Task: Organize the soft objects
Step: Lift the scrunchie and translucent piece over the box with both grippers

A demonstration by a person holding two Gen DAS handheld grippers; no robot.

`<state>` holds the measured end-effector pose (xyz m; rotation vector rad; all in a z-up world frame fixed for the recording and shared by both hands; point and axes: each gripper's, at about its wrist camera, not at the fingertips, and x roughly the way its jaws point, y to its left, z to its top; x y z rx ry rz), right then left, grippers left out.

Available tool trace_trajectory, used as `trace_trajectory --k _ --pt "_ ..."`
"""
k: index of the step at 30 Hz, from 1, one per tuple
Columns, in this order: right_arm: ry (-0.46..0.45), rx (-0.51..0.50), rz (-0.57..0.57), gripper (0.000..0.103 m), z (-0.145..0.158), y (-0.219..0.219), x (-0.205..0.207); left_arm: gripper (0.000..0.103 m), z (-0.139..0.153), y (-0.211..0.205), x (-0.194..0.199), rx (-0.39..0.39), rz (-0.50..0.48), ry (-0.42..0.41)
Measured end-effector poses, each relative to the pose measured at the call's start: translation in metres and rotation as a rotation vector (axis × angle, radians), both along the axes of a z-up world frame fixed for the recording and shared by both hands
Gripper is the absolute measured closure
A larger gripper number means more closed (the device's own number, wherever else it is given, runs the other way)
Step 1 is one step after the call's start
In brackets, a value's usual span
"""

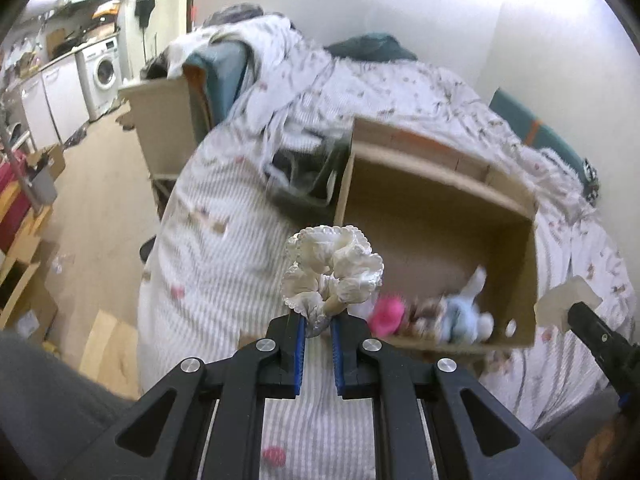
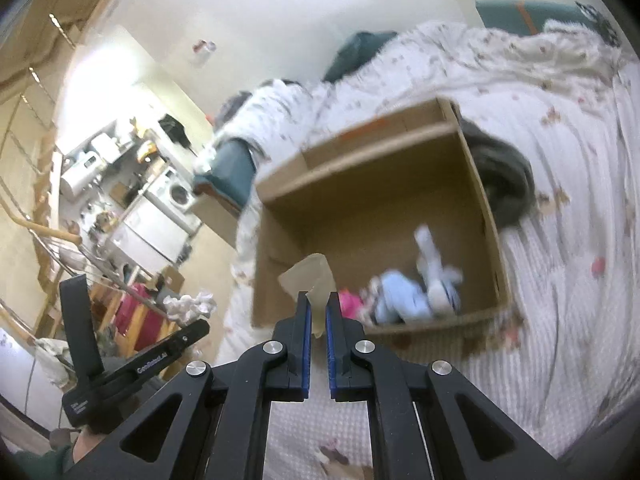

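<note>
My left gripper (image 1: 319, 317) is shut on a white frilly scrunchie (image 1: 332, 270) and holds it above the bed, just left of an open cardboard box (image 1: 440, 208). The box holds a pink soft toy (image 1: 386, 314) and a pale blue plush (image 1: 464, 316). My right gripper (image 2: 317, 300) is shut on a pale beige soft piece (image 2: 310, 276) over the box's near left corner (image 2: 264, 280). The plush (image 2: 404, 296) and pink toy (image 2: 348, 304) lie in the box. The left gripper with the scrunchie (image 2: 192, 306) shows at the left of the right wrist view.
The box sits on a bed with a striped white duvet (image 1: 224, 248). A dark grey cloth (image 2: 508, 176) lies beside the box. A second cardboard box (image 1: 168, 120) stands by the bed. A small pink item (image 1: 274, 456) lies on the duvet. Kitchen units and a washing machine (image 1: 106, 72) stand far left.
</note>
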<state>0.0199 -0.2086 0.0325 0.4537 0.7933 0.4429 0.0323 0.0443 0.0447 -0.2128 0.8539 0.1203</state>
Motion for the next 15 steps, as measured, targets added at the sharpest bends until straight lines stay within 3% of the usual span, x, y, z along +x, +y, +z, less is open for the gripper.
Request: trace_trajectory --k 8,15 --pt "-0.078 -0.029 0.001 0.095 0.028 -0.003 0.030 0.093 0.024 -0.010 0.046 0.043 -0.038 -0.063" --pt "-0.033 -0.085 -0.027 0.095 0.000 -0.008 0.061 0.093 -0.001 -0.026 0.081 0.081 -0.076 -0.038"
